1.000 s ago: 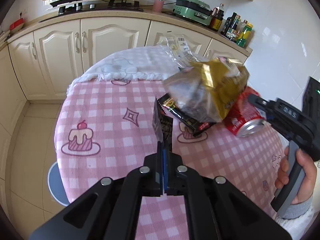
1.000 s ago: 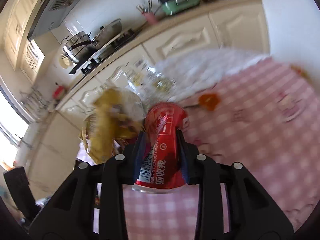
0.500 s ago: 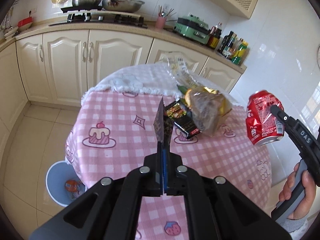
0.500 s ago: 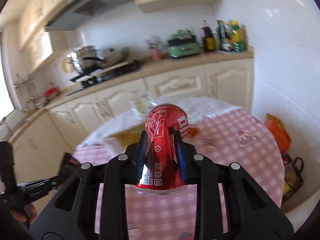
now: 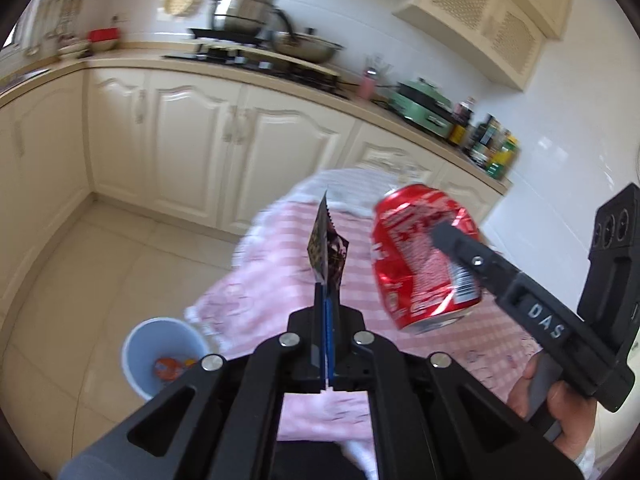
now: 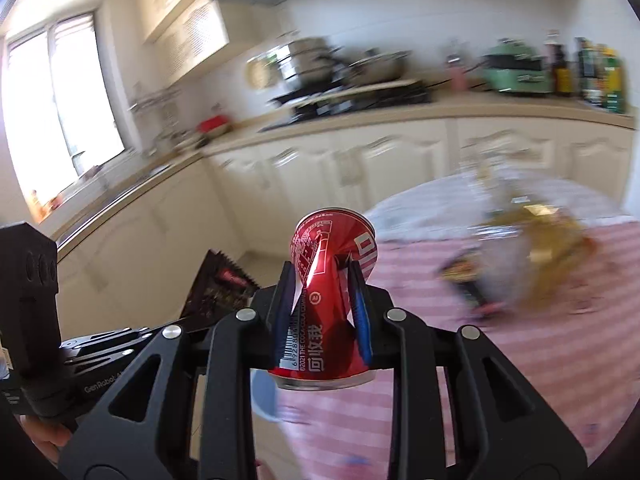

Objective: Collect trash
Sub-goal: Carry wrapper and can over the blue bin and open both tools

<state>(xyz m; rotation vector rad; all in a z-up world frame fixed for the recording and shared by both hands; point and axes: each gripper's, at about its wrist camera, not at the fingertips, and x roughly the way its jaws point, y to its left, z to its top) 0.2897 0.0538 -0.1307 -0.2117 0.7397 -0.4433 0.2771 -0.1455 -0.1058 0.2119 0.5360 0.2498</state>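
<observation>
Trash in hand: a crushed red can (image 5: pixel 424 258) and a dark snack wrapper (image 5: pixel 328 246), both lifted clear of the table (image 5: pixel 280 288).
Can, grip: the right gripper (image 6: pixel 320 280) is clamped on the dented waist of the can (image 6: pixel 328 300); both blue-edged pads press into the crease.
Can, long axis: runs along the gripper's fingers, one end pointing forward and away from the wrist, the other end back toward the camera. In the left wrist view it stands tilted, its upper end leaning to the left.
Wrapper, grip: the left gripper (image 5: pixel 326 280) is closed tight on the wrapper's lower edge, no gap between the fingers.
Wrapper, long axis: stands up out of the fingertips edge-on to the left camera, serrated end uppermost, leaning slightly left. The right wrist view shows its printed face (image 6: pixel 218 292).
Relative position: wrapper and can side by side, near but apart, can to the right in the left wrist view.
Bin: a pale blue bin (image 5: pixel 164 354) sits on the tiled floor beside the table edge, with something orange inside.
Remaining on table: a gold and clear bag (image 6: pixel 536 252) and a dark packet (image 6: pixel 466 284), blurred, on the pink checked cloth.
Person: a hand (image 5: pixel 548 404) grips the right gripper's handle.
</observation>
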